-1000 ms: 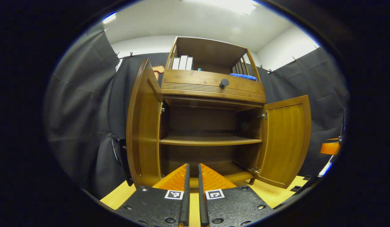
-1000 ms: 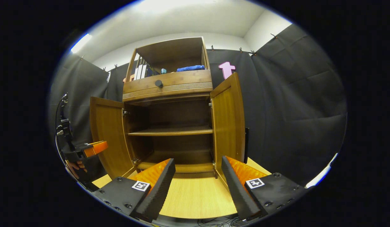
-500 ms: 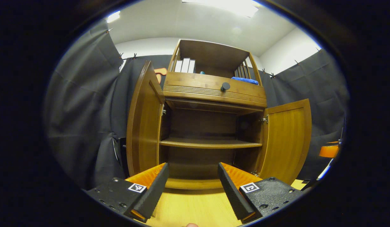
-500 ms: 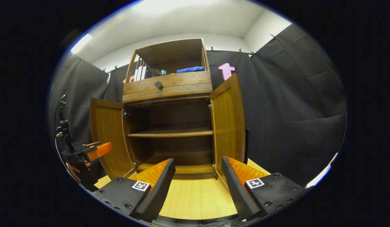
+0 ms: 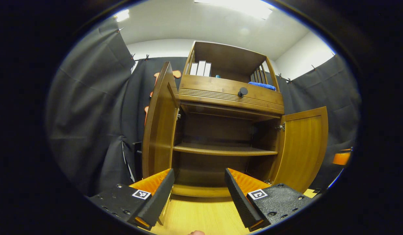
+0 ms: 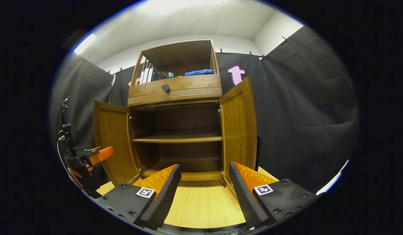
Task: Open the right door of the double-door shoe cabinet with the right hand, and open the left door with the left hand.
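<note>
since a second ago my left gripper is spreading wide; right gripper is staying spread, both cabinet doors standing open.

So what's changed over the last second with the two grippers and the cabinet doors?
The left gripper went from jaws shut to jaws wide open, holding nothing, and drew slightly away from the shoe cabinet. The right gripper stayed open and about where it was. Both the left door and the right door stayed swung open, and the shelf inside is bare as before.
</note>
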`<state>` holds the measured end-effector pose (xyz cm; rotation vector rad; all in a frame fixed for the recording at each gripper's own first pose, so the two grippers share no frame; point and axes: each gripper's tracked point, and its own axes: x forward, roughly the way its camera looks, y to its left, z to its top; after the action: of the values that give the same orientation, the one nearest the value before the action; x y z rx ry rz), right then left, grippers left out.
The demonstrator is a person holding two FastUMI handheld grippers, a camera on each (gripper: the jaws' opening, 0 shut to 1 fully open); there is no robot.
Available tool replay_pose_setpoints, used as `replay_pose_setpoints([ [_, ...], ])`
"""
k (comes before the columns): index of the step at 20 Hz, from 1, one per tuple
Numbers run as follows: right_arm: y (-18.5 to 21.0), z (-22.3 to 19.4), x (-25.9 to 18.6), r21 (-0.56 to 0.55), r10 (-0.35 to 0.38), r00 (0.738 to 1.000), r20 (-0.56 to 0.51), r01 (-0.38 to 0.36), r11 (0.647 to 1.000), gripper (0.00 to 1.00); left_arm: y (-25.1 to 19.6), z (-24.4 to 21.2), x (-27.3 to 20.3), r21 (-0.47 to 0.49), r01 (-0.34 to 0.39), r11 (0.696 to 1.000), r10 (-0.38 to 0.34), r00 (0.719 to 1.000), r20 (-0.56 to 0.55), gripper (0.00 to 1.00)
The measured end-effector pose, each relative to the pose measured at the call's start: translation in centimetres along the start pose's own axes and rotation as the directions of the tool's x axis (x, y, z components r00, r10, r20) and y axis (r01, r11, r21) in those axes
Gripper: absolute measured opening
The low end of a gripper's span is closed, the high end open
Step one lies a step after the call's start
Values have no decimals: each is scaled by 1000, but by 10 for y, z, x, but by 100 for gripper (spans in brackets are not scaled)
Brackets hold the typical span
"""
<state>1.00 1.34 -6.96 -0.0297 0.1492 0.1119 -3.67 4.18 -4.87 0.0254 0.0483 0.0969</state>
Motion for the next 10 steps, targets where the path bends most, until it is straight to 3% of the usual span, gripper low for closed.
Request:
replay_pose_setpoints([
  [1,0,-1,0,3,1,1000,-2,-1,1000,89,-1,-1,1,-1,4,1000,-4,1000,-1,89],
  [2,0,-1,-1,7,2,1000,-4,-2,1000,89,-2,-1,1,4,9,1000,-9,1000,-4,93],
  [3,0,-1,-1,9,1,1000,-4,-1,1000,89,-3,-1,0,12,10,1000,-10,1000,-2,89],
  [10,-1,0,-2,12,-3,1000,-1,3,1000,89,-11,1,0,37,29,999,-30,1000,7,89],
])
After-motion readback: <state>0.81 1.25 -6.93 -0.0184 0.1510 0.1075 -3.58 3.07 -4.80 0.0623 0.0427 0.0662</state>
